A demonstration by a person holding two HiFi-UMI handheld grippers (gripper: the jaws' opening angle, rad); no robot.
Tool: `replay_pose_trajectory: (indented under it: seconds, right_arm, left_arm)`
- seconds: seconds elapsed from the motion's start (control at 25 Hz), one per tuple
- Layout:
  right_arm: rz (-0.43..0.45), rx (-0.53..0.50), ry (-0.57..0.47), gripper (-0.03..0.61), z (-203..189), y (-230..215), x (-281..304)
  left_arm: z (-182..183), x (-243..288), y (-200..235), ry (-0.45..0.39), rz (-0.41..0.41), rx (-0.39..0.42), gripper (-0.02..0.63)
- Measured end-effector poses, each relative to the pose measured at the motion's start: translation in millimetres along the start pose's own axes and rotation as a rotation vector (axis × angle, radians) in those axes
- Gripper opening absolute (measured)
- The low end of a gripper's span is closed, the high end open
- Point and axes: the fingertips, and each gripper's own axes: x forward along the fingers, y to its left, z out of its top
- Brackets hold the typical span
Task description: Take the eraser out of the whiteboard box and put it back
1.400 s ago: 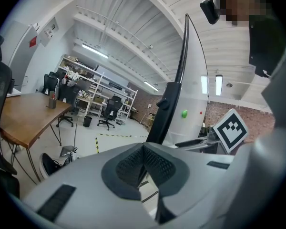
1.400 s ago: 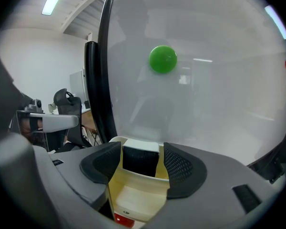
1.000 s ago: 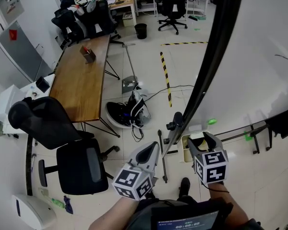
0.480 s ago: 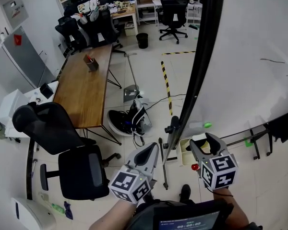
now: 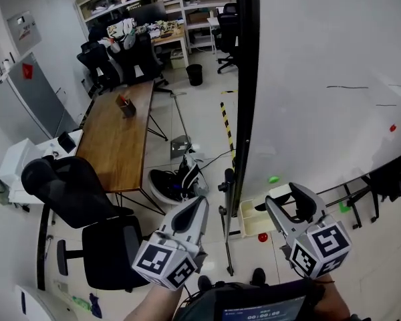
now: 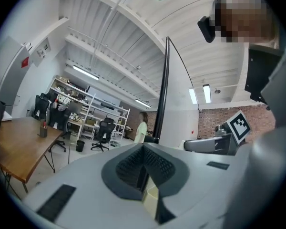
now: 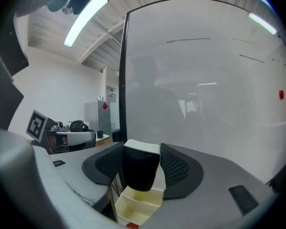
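Observation:
In the right gripper view a black eraser (image 7: 140, 170) with a white back sits pressed between the mesh pads of my right gripper (image 7: 142, 162). It hangs above the cream whiteboard box (image 7: 137, 208), clear of it. The head view shows the same gripper (image 5: 291, 198) at lower right, shut on the eraser (image 5: 295, 210), with the box (image 5: 248, 214) below the whiteboard (image 5: 321, 79). A small red piece (image 5: 262, 237) lies in the box. My left gripper (image 5: 198, 209) is shut and empty, left of the board's black frame (image 5: 246, 79); its pads (image 6: 155, 163) meet.
A wooden table (image 5: 117, 136) and a black office chair (image 5: 87, 199) stand to the left. Cables and a white dish-shaped base (image 5: 174, 169) lie on the floor by the board's foot. A green magnet (image 5: 274, 179) and a red magnet (image 5: 391, 128) stick on the board. A person (image 6: 142, 128) stands far off.
Both grippers have risen. The right one has carried the eraser up, away from the box. The head view has tilted up, showing more of the whiteboard.

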Motion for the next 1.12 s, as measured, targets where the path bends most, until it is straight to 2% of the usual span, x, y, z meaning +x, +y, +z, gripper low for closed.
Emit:
replay_pose_trajectory:
  seconds: [0.28,0.72,0.92,1.12]
  right_arm:
    - [0.019,0.019,-0.072,0.274,27,0,-23]
    - [0.036,0.041,-0.088,0.273,32,-3,-30]
    - [0.036,0.042,-0.093,0.273,35,-5,-31]
    - [0.040,0.041,-0.098,0.273,39,-2,-32]
  left_arm:
    - [33,-6,-23,-0.056,-0.024,0.057,0.021]
    - [35,-2,-30,-0.057,-0.032,0.068,0.021]
    - [33,0,-34,-0.028,-0.039,0.112,0.021]
    - [36,-2,-34,-0.028,-0.037,0.105,0.020]
